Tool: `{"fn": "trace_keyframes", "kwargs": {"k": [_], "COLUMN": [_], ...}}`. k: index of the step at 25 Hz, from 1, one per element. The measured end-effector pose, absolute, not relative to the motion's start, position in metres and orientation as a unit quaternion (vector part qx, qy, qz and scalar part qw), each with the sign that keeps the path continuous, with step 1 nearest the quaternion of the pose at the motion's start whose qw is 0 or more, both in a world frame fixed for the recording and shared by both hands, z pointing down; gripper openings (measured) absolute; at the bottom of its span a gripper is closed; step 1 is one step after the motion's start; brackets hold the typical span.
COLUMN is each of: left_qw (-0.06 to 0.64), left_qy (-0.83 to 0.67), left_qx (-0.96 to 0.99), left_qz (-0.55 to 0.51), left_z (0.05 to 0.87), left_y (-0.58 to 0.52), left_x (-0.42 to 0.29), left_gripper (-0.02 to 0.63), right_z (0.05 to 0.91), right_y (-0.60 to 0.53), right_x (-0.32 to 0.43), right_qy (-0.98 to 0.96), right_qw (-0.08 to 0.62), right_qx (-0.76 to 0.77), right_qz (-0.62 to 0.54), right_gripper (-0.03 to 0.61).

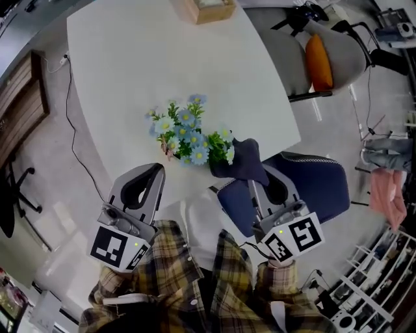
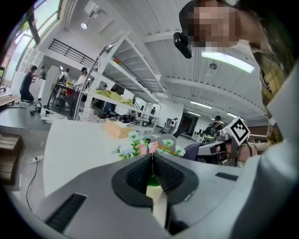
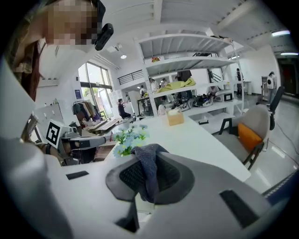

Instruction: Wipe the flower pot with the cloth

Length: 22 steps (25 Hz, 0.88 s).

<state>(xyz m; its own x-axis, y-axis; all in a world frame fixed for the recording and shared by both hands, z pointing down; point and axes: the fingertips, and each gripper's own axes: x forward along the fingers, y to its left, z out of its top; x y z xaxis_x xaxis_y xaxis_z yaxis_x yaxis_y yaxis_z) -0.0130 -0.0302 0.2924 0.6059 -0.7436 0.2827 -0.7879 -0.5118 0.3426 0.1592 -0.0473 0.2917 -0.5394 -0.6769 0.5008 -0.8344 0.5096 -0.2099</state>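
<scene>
— Where is the flower pot?
— The flower pot (image 1: 193,138) stands on the white table (image 1: 130,65), close to the edge nearest to the person. Seen from above, its blue and white flowers cover the pot itself.
— And the cloth?
— The dark blue cloth (image 1: 245,161) is just at the right of the flowers. Whether it touches them cannot be told. The right gripper (image 1: 252,183) has its jaws closed on the cloth, and a fold of it hangs down between them.
— What does the left gripper hold?
— Nothing. The left gripper (image 1: 156,170) is near the pot's left side, its jaws fully together and empty.
— What is around them?
— A wooden box (image 1: 209,9) is at the table's far end. A grey chair with an orange cushion (image 1: 318,62) is at the right, and a blue chair (image 1: 322,185) is below the right gripper.
</scene>
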Motion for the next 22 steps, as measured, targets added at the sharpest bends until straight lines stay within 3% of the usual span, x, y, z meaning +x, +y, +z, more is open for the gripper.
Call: {"fn": "trace_keyframes", "kwargs": {"k": [6,12,16,20,22], "left_qw": [0.260,0.250,0.247,0.227,0.211], "left_qy": [-0.414,-0.397,-0.385,-0.376,-0.383], "left_qx": [0.870,0.880,0.885,0.892,0.891], "left_qz": [0.064,0.078,0.082,0.107,0.120], "left_z": [0.341,0.363,0.367,0.377,0.382], "left_y": [-0.030,-0.038,-0.035,-0.032,-0.033], "left_x": [-0.007,-0.003,0.003,0.012,0.015], "left_gripper": [0.009,0.014,0.164,0.356,0.400], "right_z": [0.346,0.376,0.387,0.395,0.398], "right_y": [-0.048,-0.058,-0.061,-0.065,-0.067], "right_x": [0.133,0.119,0.117,0.115,0.115], "right_qy": [-0.850,-0.848,-0.846,-0.846,-0.847], "right_qw": [0.190,0.193,0.193,0.191,0.191], "right_qx": [0.417,0.406,0.401,0.393,0.389], "right_qz": [0.261,0.281,0.293,0.307,0.308], "right_gripper": [0.015,0.015,0.015,0.015,0.015]}}
